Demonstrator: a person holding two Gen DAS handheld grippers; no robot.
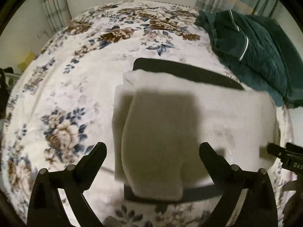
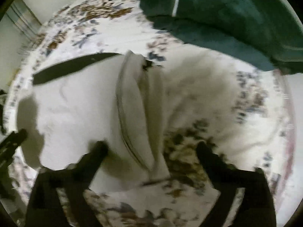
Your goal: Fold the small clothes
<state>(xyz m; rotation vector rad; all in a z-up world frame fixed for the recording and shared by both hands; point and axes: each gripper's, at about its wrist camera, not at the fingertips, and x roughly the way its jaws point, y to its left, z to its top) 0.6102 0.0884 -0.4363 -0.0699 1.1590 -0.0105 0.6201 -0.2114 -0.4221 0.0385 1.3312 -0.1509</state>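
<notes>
A white garment with a black waistband (image 1: 208,117) lies partly folded on the flowered bedspread (image 1: 75,75). In the left wrist view my left gripper (image 1: 153,149) is open just above its near left part, casting a shadow on it. The right gripper's tip (image 1: 278,152) shows at the garment's right edge. In the right wrist view, which is blurred, the garment (image 2: 75,109) has a raised fold (image 2: 132,104) down its middle. My right gripper (image 2: 152,148) is open, its fingers straddling that fold and the garment's edge. The left gripper's tip (image 2: 13,138) shows at far left.
A dark green garment with white piping (image 1: 251,49) is heaped at the bed's far right, also in the right wrist view (image 2: 217,13). Curtains (image 1: 53,5) and a wall stand behind the bed. The bed's right edge (image 2: 289,132) is close by.
</notes>
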